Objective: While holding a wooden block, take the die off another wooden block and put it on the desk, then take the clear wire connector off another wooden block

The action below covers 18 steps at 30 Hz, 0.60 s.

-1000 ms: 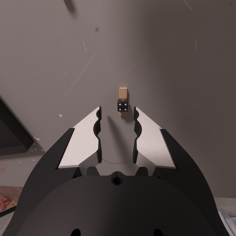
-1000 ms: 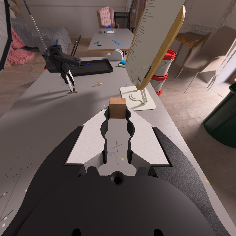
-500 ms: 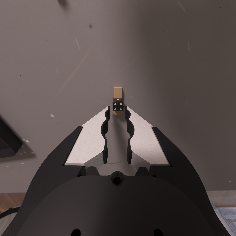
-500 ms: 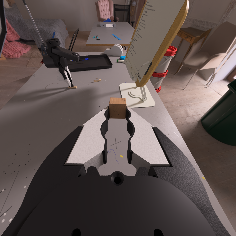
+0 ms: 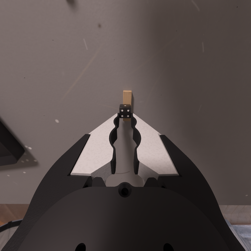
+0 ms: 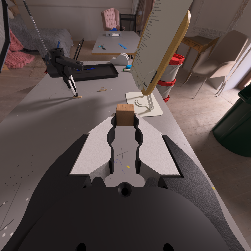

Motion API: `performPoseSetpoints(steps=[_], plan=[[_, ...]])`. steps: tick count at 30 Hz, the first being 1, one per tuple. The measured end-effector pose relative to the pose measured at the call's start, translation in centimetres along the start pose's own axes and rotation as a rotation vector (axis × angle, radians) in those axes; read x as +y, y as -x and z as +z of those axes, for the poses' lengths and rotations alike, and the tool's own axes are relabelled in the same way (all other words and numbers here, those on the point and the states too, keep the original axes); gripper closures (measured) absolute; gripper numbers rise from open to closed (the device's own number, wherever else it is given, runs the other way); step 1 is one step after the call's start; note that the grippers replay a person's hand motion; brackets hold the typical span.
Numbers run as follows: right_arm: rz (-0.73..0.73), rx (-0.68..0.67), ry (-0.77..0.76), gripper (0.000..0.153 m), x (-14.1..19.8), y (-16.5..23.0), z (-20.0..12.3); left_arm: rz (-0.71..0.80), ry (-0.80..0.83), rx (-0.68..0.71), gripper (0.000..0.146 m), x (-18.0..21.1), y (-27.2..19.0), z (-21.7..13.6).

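Die (image 5: 125, 112) – black, on a pale wooden slat (image 5: 127, 98), at 12 o'clock from my left gripper (image 5: 125, 117), fingertips pinching its sides | my right gripper (image 6: 125, 117) clamps a wooden block (image 6: 125, 116) above the desk (image 6: 47, 129) | clear wire connector (image 6: 102, 88) on its block at 11 o'clock.

Open desk (image 5: 176, 67) all around the die (image 5: 125, 113); black tray (image 5: 8, 149) off left, tilted board stand (image 6: 144, 104) right.
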State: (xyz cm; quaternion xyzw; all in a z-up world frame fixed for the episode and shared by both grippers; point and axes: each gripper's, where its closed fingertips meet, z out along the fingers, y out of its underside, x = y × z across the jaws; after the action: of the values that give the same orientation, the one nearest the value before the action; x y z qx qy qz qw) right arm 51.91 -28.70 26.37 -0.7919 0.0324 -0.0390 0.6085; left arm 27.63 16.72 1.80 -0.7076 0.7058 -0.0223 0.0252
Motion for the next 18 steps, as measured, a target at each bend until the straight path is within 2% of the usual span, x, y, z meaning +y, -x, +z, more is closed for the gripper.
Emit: performPoseSetpoints(steps=[5, 9, 11, 13, 15, 18], plan=[[-0.003, 0.010, -0.024, 0.129, -0.5, -0.2, -0.8, -0.002, -0.041, -0.050, 0.130, -0.5, 1.5, -2.7], [0.004, 0.018, -0.038, 0.129, -0.6, -0.5, -1.2, 0.024, -0.160, -0.039, 0.130, -3.9, -0.3, -9.2], [0.009, 0.014, -0.045, 0.129, -0.7, -0.6, -1.1, 0.120, -0.261, -0.011, 0.130, -6.8, -4.1, -12.5], [0.005, 0.009, -0.040, 0.129, -0.6, -0.5, -1.1, 0.252, -0.346, 0.042, 0.130, -9.5, -9.8, -14.0], [0.000, 0.009, -0.032, 0.129, -0.5, -0.5, -1.0, 0.385, -0.364, 0.100, 0.130, -11.6, -15.8, -13.2], [0.001, -0.004, -0.032, 0.129, -0.5, -0.3, -1.1, 0.548, -0.313, 0.133, 0.130, -13.8, -23.5, -9.1]])
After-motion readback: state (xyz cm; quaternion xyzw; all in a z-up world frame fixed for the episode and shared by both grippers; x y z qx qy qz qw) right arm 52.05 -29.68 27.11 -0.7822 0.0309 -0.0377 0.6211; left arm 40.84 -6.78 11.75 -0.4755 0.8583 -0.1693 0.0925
